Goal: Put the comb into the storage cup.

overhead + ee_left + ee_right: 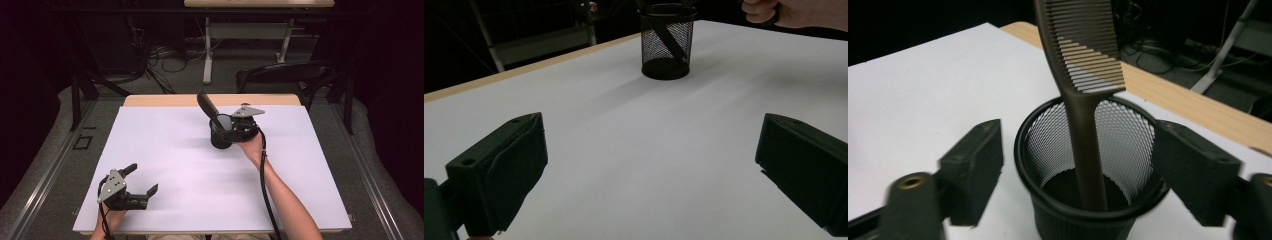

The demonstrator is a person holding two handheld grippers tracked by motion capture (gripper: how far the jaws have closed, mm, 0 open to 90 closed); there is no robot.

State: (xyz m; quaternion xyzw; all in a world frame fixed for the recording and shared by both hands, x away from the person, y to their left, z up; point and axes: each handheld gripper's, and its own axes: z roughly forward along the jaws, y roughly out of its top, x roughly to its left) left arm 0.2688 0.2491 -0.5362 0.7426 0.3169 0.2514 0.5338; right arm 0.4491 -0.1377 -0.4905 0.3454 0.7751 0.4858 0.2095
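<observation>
Comb (pixel 1082 90) stands in the black mesh pen cup (pixel 1088 200), handle down on the cup's floor and toothed end leaning up past the rim toward the far wooden edge of the table (pixel 165 150). I judge the placing step to be done: the comb is in, and my right claw (pixel 1075 170) is released, its jaws standing wide to either side of the cup with nothing pressed between the pads. From the right gripper view I cannot tell for sure whether either pad brushes the cup wall; they look just beside it, not gripping.

From above, the cup (pixel 220 136) sits a little past the middle of the white table top, toward the far edge, with the comb (pixel 207 106) slanting up and left out of it. My right claw (pixel 235 131) is right against it on the near-right side.

My left claw (pixel 144 180) rests near the front left corner, well apart from the cup, jaws open and empty; its own camera looks across bare table at the cup (pixel 667 42).

The cup holds the comb and, as far as I can see through the mesh, nothing else.

Next I think I need to draw the right claw straight back from the cup, keeping the jaws wide so they don't catch the rim or knock the leaning comb over.
</observation>
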